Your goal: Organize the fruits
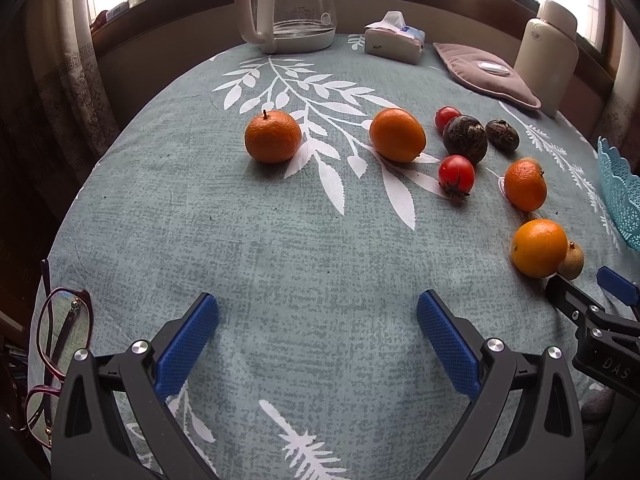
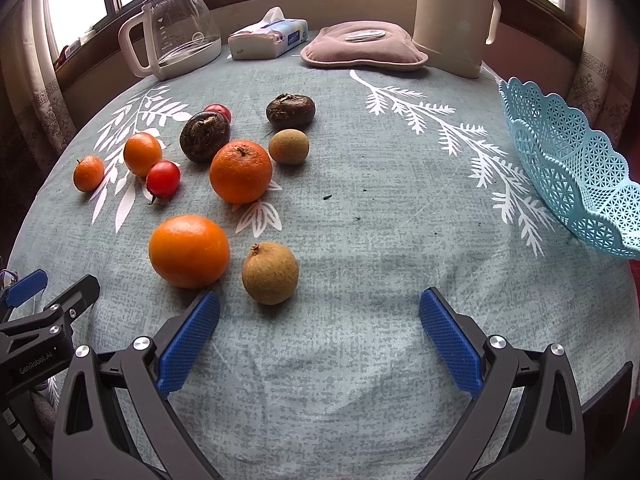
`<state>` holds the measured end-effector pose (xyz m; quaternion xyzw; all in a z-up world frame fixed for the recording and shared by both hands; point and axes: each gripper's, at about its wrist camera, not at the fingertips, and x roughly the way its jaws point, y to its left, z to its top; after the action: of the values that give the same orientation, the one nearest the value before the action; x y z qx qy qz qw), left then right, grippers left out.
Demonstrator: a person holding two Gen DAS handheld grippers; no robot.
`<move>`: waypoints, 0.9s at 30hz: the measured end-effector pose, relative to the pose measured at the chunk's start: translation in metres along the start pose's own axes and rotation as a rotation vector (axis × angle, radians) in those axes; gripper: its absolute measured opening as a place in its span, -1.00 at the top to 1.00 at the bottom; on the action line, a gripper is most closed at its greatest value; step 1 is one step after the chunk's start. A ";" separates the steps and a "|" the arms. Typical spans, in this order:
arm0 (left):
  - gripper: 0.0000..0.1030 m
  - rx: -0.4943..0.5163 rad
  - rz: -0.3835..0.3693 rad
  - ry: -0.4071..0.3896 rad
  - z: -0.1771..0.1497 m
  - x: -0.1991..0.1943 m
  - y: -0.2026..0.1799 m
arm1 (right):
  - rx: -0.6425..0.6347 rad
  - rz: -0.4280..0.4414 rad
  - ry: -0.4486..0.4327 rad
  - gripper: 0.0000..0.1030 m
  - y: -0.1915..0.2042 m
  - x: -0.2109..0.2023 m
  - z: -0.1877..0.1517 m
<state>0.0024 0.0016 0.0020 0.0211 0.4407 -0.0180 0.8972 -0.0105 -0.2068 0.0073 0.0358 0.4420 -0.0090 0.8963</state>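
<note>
Several fruits lie loose on the grey-green leaf-print tablecloth (image 2: 360, 240). In the right wrist view, the nearest orange (image 2: 189, 251) and a brown longan-like fruit (image 2: 270, 273) sit just ahead of my open, empty right gripper (image 2: 319, 328). Behind them are another orange (image 2: 240, 171), a small brown fruit (image 2: 289, 146), two dark water chestnuts (image 2: 205, 137), red tomatoes (image 2: 163, 179) and two small oranges (image 2: 142, 153). The light blue lace basket (image 2: 576, 176) stands at the right, with nothing visible inside it. My left gripper (image 1: 318, 336) is open and empty, short of an orange (image 1: 273, 136).
At the table's back stand a glass kettle (image 2: 176, 28), a tissue pack (image 2: 268, 38), a pink heat pad (image 2: 362, 46) and a cream jug (image 2: 454, 16). Red-framed glasses (image 1: 60, 344) lie at the left table edge. Windows and curtains lie behind.
</note>
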 end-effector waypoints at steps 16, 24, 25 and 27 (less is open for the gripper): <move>-0.91 0.027 -0.080 -0.040 -0.001 -0.005 -0.001 | -0.050 0.048 0.041 -0.96 0.000 0.000 0.002; -0.91 -0.035 -0.181 -0.101 0.004 -0.016 0.012 | 0.019 0.112 -0.049 -0.96 -0.016 -0.020 -0.003; -0.91 -0.037 -0.176 -0.114 0.005 -0.018 0.012 | 0.034 0.126 -0.078 -0.96 -0.020 -0.025 -0.004; -0.91 -0.028 -0.155 -0.144 0.005 -0.024 0.011 | 0.047 0.147 -0.147 -0.96 -0.023 -0.036 -0.006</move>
<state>-0.0080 0.0125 0.0241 -0.0272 0.3755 -0.0827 0.9227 -0.0379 -0.2301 0.0307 0.0883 0.3711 0.0438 0.9233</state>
